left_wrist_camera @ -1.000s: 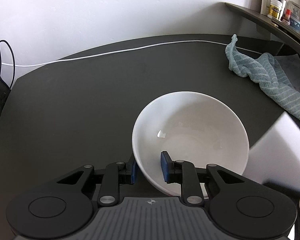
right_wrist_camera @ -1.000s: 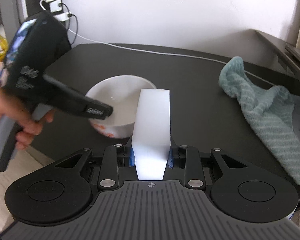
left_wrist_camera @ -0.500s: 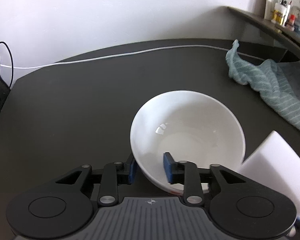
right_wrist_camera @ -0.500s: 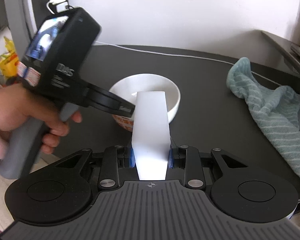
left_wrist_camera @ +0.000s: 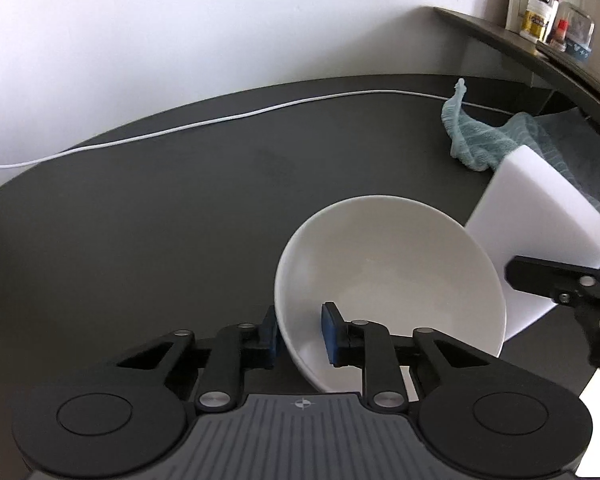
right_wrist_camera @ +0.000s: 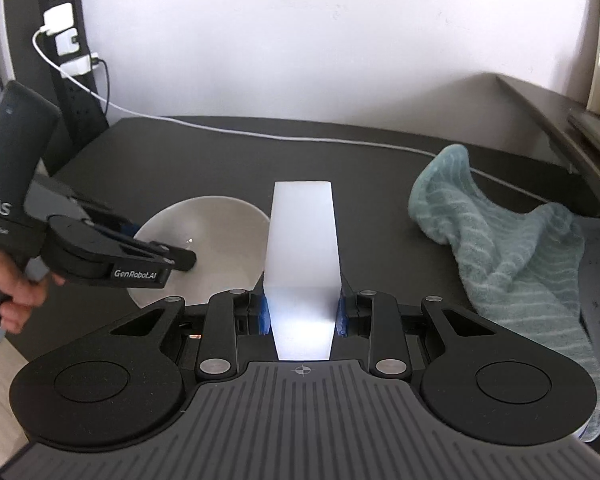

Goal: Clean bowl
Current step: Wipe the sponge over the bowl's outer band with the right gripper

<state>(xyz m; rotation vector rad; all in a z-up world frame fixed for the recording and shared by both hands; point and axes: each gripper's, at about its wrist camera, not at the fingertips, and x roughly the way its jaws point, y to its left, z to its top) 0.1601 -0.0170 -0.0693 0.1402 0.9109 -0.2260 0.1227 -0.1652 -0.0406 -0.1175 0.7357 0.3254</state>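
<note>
A glossy white round ceramic bowl (left_wrist_camera: 392, 280) sits tilted on the dark desk (left_wrist_camera: 160, 220), its near rim gripped, its inside bare and shiny. Just beside its far right edge stands a tall white rectangular sponge block (right_wrist_camera: 302, 248), leaning forward, held at its base.

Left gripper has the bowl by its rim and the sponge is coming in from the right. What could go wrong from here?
1. The left gripper pinches only the near wall of the tilted bowl, and its jaws are closing; a hard push could twist the bowl loose.
2. The sponge, clamped in the right gripper, sits beside the rim, so it may strike the rim instead of going inside.
3. The white cable lies across the table behind and could snag.
</note>
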